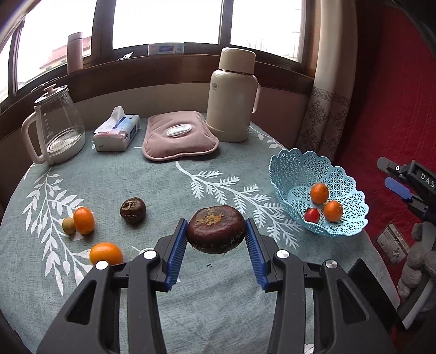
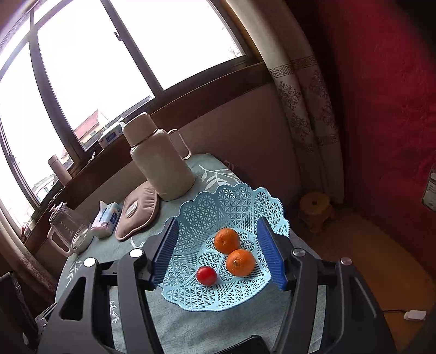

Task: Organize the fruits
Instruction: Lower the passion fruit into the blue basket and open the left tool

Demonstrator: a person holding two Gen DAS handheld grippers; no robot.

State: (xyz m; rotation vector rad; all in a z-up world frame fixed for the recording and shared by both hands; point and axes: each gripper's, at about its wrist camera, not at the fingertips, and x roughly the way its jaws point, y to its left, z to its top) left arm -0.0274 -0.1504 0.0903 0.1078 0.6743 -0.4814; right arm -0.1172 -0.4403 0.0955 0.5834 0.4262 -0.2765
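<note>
Black gripper arms filled the foreground as the left gripper [image 1: 216, 235] clenched a dark brown fruit [image 1: 215, 229] between its blue pads [image 1: 174, 257], holding it clear of the teal leaf-print tablecloth [image 1: 152, 188]. At 3 o'clock of that fruit, near the table's edge, sat a light blue lattice basket [image 1: 294, 174] already holding two oranges [image 1: 319, 193] and a small red fruit [image 1: 311, 215]. At 9 o'clock lay a second, smaller brown fruit [image 1: 132, 210], and farther that way an orange [image 1: 84, 220] touching a small pale green fruit [image 1: 68, 225]; another orange [image 1: 106, 253] rested at 8 o'clock, just beside the gripper's arm.

Seen from the right wrist, the right gripper [image 2: 218, 254] stood released over the basket [image 2: 237, 198], its jaws apart on either side of the bowl with nothing pressed between them; the oranges [image 2: 226, 240] and red fruit [image 2: 206, 275] lay below in the gap.

Along the far side of the table, toward 12 o'clock, stood a cream flask [image 1: 231, 98], a pink cushion-like pad [image 1: 179, 136], a tissue pack [image 1: 115, 130] and a glass kettle [image 1: 55, 125], beneath a bright window [image 1: 169, 21].
</note>
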